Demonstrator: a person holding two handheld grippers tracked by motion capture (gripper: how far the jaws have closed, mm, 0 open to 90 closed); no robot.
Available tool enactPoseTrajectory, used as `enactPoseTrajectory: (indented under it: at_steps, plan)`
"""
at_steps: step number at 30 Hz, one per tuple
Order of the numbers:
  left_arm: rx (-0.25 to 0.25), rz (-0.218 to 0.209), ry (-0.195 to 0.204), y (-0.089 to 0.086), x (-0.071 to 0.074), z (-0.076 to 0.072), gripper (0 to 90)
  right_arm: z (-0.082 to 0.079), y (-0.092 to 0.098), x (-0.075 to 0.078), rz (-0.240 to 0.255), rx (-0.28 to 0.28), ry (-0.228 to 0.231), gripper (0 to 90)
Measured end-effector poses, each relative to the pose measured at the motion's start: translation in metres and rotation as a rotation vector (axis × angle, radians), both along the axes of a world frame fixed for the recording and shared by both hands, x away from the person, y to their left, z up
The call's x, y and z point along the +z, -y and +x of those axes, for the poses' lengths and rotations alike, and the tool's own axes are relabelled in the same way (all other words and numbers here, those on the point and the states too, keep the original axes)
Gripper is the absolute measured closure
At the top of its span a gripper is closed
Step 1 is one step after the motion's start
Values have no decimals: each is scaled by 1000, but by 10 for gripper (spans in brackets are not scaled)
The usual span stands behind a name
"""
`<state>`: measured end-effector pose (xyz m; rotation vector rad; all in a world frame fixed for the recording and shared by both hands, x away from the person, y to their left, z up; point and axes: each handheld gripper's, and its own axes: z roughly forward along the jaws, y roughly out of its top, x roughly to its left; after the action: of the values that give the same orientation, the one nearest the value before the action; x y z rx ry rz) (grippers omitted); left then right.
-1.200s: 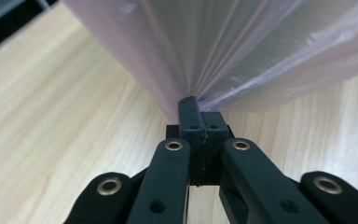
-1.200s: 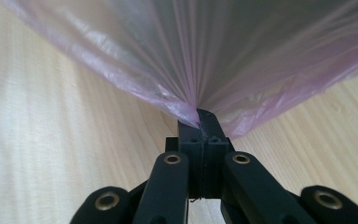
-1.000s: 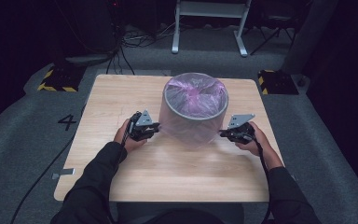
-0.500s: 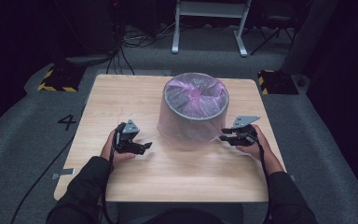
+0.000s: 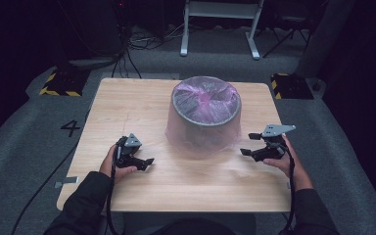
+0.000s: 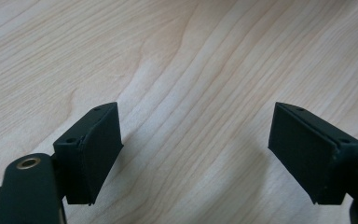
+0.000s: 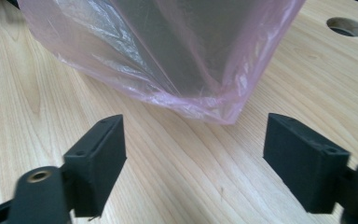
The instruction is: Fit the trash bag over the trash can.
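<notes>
A grey round bin (image 5: 206,115) stands on the wooden table (image 5: 127,105), lined and draped with a thin pink plastic bag (image 5: 196,139) whose loose hem (image 7: 200,105) lies on the wood. My left gripper (image 5: 146,162) is open low over bare wood (image 6: 191,93) to the bin's front left, clear of the bag. My right gripper (image 5: 247,152) is open just right of the bin. Its jaws face the bag's bottom corner a short way off. Nothing sits between either pair of jaws.
A round hole (image 7: 346,26) pierces the tabletop beyond the bag in the right gripper view. Grey floor (image 5: 34,147) surrounds the table, with a white frame stand (image 5: 220,24) and cables behind it. Yellow-black striped blocks (image 5: 58,83) flank the far corners.
My left gripper has pulled back from the bin's side toward the table's front left. The right gripper has barely shifted. The bag hangs as before.
</notes>
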<state>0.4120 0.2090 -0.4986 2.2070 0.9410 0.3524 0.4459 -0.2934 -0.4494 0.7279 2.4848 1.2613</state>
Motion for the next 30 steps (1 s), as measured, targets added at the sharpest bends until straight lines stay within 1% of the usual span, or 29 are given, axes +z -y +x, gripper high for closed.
enactPoseTrajectory:
  at_steps: [2, 3, 4, 7, 13, 15, 21, 23, 26, 30]
  plan:
    - [-1, -1, -9, 0, -1, -1, 173, -3, 3, 4, 10, -17, 25, 210]
    - [-9, 10, -2, 0, -1, -1, 171, -3, 5, 6, 18, -24, 29, 210]
    - [-9, 12, 2, 1, -2, -2, 170, -4, 6, 9, 32, -28, 35, 210]
    - [-7, 8, 8, 1, -3, -2, 167, -4, 10, 19, 59, -45, 64, 210]
    - [-2, 5, 16, 1, -4, -2, 146, 0, 8, 45, 89, -85, 129, 211]
    - [2, 2, 20, 1, -4, -2, 140, 1, 5, 54, 81, -93, 151, 207]
    - [3, 1, 21, 1, -5, -1, 129, 2, -8, 85, 91, -98, 220, 221]
    - [1, 3, 21, 2, -5, -1, 127, 4, -12, 93, 97, -94, 232, 225]
    - [1, 3, 21, 2, -5, -1, 123, 8, -22, 107, 90, -89, 254, 238]
    - [3, 0, 20, 2, -5, -1, 120, 16, -36, 119, 74, -77, 268, 243]
